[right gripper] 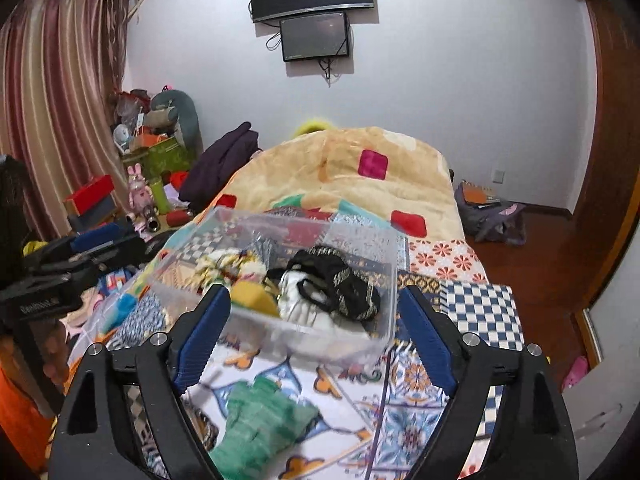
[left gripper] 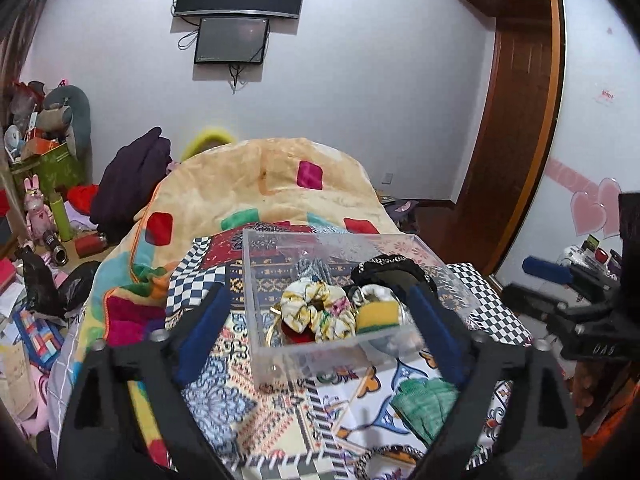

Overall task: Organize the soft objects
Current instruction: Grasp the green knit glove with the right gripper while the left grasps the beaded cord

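Observation:
A clear plastic box (left gripper: 256,280) (right gripper: 390,280) sits on the patterned bedcover. It holds a floral scrunchie (left gripper: 316,312), a yellow sponge-like piece (left gripper: 378,314) (right gripper: 254,298), a black patterned band (left gripper: 390,268) (right gripper: 344,284) and a white cloth (right gripper: 296,304). A green knitted glove (left gripper: 424,404) (right gripper: 260,428) lies on the bedcover in front of the box. My left gripper (left gripper: 316,312) is open and empty, its fingers on either side of the box's near end. My right gripper (right gripper: 308,320) is open and empty just before the box, above the glove.
A leopard-print band (left gripper: 384,454) lies at the near edge of the bedcover. A beige blanket (left gripper: 280,184) with coloured squares is piled behind the box. Toys, boxes and bags clutter the floor at left (left gripper: 44,240). A bag (right gripper: 488,208) lies on the wooden floor at right.

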The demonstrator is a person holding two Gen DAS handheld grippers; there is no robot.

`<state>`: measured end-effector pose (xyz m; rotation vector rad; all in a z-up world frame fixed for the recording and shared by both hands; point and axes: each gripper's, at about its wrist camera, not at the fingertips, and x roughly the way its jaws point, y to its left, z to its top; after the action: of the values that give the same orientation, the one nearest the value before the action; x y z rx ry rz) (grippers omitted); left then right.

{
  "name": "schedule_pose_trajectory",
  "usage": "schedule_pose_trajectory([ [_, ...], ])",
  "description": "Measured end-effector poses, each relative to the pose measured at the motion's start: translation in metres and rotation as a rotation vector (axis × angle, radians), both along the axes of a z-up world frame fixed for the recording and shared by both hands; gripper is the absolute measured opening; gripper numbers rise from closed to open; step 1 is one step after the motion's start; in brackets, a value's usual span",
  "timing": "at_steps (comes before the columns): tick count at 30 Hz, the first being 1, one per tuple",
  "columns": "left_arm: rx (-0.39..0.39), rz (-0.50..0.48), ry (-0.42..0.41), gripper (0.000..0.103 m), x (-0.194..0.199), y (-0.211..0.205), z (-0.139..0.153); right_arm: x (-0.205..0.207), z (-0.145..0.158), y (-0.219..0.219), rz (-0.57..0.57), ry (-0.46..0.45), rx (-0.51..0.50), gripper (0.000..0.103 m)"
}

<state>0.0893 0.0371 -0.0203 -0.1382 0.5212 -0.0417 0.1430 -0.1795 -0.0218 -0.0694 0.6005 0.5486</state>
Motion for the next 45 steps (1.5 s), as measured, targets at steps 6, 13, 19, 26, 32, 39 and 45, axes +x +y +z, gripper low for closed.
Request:
schedule_pose_trajectory([
  [6,0.039,-0.018,0.034,0.096,-0.018,-0.01,-0.012,-0.01,-0.026,0.004,0.03,0.065,-0.021,0.088],
  [13,0.048,-0.085,0.149,0.096,-0.029,-0.023,-0.048,-0.016,-0.061,0.009,0.055,0.174,-0.043,0.087],
  [19,0.081,-0.113,0.234,0.096,-0.033,-0.031,-0.079,-0.021,-0.079,0.022,0.109,0.219,-0.086,0.087],
  [26,0.091,-0.124,0.257,0.082,-0.035,-0.032,-0.093,-0.016,-0.099,0.029,0.138,0.302,-0.12,0.066],
  [32,0.088,-0.173,0.291,0.059,-0.035,-0.04,-0.105,-0.013,-0.104,0.025,0.141,0.335,-0.1,0.045],
  [39,0.073,-0.203,0.319,0.02,-0.034,-0.043,-0.113,-0.015,-0.1,0.023,0.157,0.327,-0.077,0.024],
  [45,0.051,-0.216,0.314,0.008,-0.034,-0.042,-0.112,-0.019,-0.088,0.016,0.159,0.28,-0.049,0.022],
])
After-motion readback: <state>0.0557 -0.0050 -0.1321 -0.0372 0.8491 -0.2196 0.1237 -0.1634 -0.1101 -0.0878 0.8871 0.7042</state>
